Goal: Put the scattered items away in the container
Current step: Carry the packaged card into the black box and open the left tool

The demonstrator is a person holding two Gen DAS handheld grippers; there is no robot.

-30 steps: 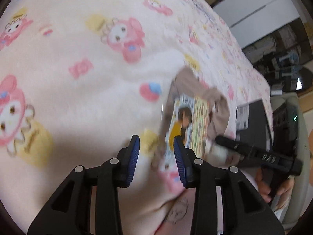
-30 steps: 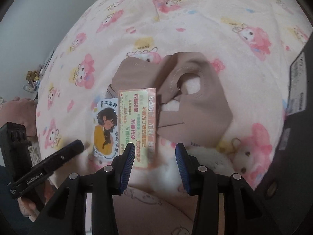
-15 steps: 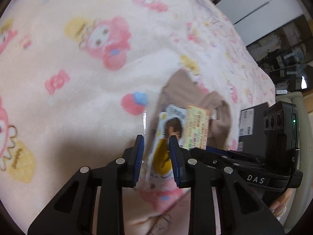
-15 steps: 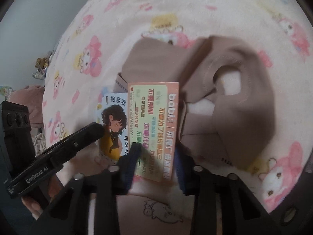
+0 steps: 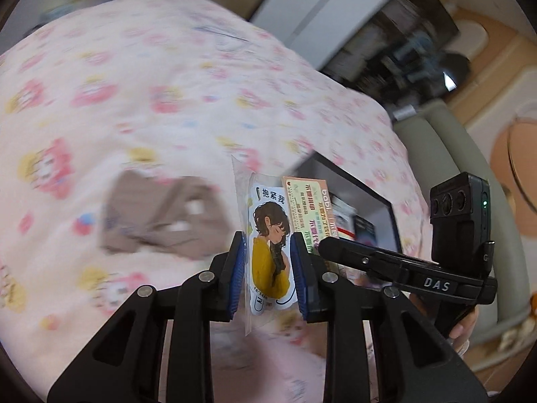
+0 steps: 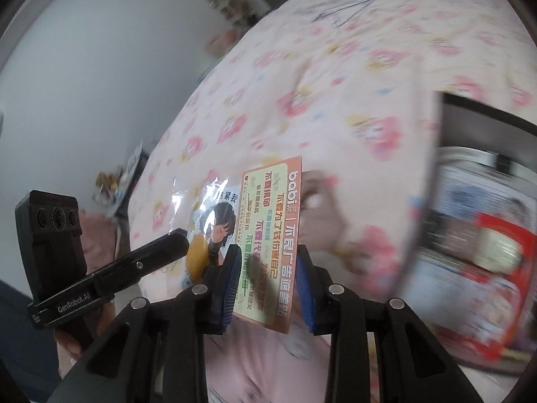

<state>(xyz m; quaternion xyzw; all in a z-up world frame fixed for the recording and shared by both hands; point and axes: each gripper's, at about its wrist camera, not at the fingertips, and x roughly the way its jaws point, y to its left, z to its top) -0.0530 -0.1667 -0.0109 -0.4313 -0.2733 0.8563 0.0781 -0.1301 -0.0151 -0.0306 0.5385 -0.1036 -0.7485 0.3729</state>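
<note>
My left gripper [image 5: 268,272] is shut on a clear-sleeved sticker of a girl in a yellow top [image 5: 270,245] and holds it above the pink bed cover. My right gripper [image 6: 268,285] is shut on an orange card with green panels and the word "bobi" [image 6: 268,238], also lifted. The two items hang side by side; the sticker also shows in the right wrist view [image 6: 214,225] and the card in the left wrist view [image 5: 307,208]. A dark box container [image 6: 483,221] with packets inside lies at right. A beige fabric piece [image 5: 161,221] lies on the bed.
The pink cartoon-print bed cover [image 5: 134,100] fills most of both views. The container's black rim also shows in the left wrist view [image 5: 365,191]. A grey chair [image 5: 446,154] and cluttered shelves stand beyond the bed. A wall [image 6: 84,67] is at left.
Both grippers closed on the sticker and the card and lifted them off the bed. Both have swung up and toward the container, which now fills the right side of the right wrist view.
</note>
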